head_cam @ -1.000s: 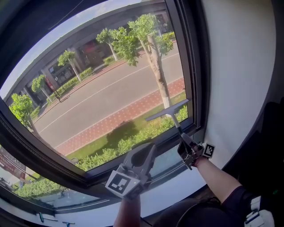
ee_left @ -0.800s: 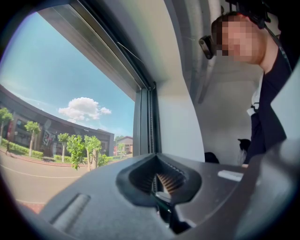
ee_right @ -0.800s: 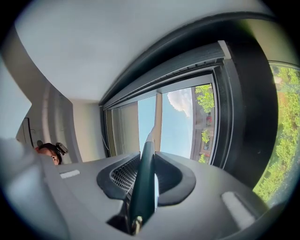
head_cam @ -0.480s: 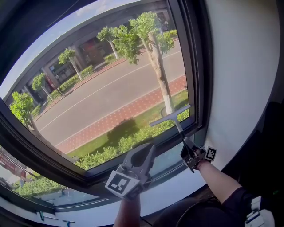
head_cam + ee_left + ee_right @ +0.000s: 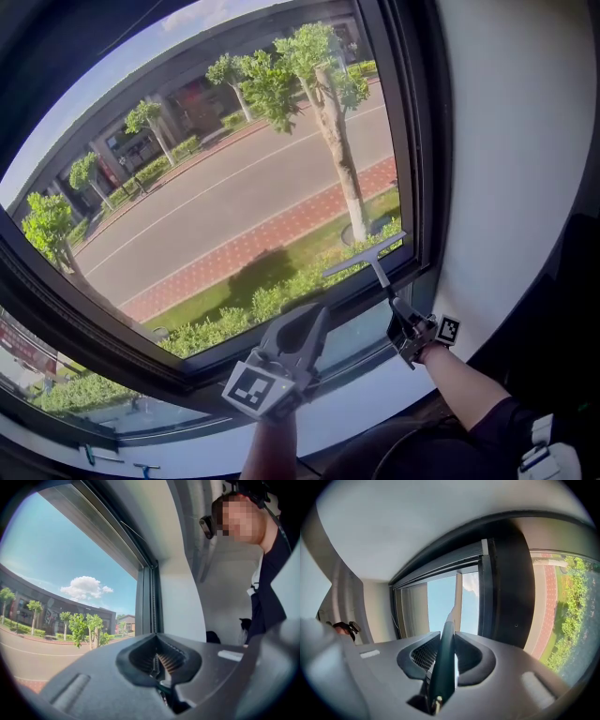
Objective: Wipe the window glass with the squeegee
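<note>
Your window glass (image 5: 234, 216) looks smooth, clear and glossy inside the dark, matt window frame (image 5: 415, 141), which looks like coated metal. Right of that frame, the wall (image 5: 506, 141) is matt white paint. Your squeegee (image 5: 367, 261) has a smooth, glossy dark handle. Your left hand-held gripper (image 5: 311, 317) and right hand-held gripper (image 5: 401, 314) are matt grey plastic, ribbed inside the jaws.

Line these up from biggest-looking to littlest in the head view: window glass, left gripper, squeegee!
1. window glass: fills most of the view.
2. left gripper: bulky, but nearer the camera, so it may only look bigger.
3. squeegee: thin blade and handle.
</note>
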Demonstrator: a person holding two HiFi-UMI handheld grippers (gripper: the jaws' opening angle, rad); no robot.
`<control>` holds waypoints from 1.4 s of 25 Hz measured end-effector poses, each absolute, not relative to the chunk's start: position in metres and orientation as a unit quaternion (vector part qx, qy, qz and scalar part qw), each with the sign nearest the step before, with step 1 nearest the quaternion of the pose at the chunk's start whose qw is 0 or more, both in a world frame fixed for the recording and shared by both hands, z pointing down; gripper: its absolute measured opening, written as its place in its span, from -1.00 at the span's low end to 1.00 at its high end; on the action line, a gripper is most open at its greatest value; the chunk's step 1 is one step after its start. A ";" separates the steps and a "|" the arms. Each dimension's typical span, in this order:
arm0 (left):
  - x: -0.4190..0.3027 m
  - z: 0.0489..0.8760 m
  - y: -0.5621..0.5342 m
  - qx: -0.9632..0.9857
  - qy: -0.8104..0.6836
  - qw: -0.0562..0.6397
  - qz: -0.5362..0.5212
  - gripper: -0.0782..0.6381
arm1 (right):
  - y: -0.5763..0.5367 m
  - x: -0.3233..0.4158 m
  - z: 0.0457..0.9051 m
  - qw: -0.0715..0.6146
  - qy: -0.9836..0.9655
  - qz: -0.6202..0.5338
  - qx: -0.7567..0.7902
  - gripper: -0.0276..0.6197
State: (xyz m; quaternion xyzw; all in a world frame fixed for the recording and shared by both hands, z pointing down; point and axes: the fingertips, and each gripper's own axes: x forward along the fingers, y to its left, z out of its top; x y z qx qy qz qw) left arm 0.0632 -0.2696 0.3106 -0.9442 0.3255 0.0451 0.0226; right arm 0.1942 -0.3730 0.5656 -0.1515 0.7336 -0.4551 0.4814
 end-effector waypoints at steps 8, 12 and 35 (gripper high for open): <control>0.060 0.314 -0.269 -0.943 0.330 0.019 0.043 -0.78 | -0.370 0.194 0.582 0.476 0.728 -0.464 -0.165 -0.61; 0.060 0.316 -0.271 -0.943 0.331 0.017 0.041 -0.78 | -0.371 0.196 0.591 0.466 0.728 -0.471 -0.177 -0.61; 0.060 0.317 -0.269 -0.943 0.331 0.015 0.038 -0.78 | -0.372 0.197 0.606 0.452 0.716 -0.494 -0.200 -0.61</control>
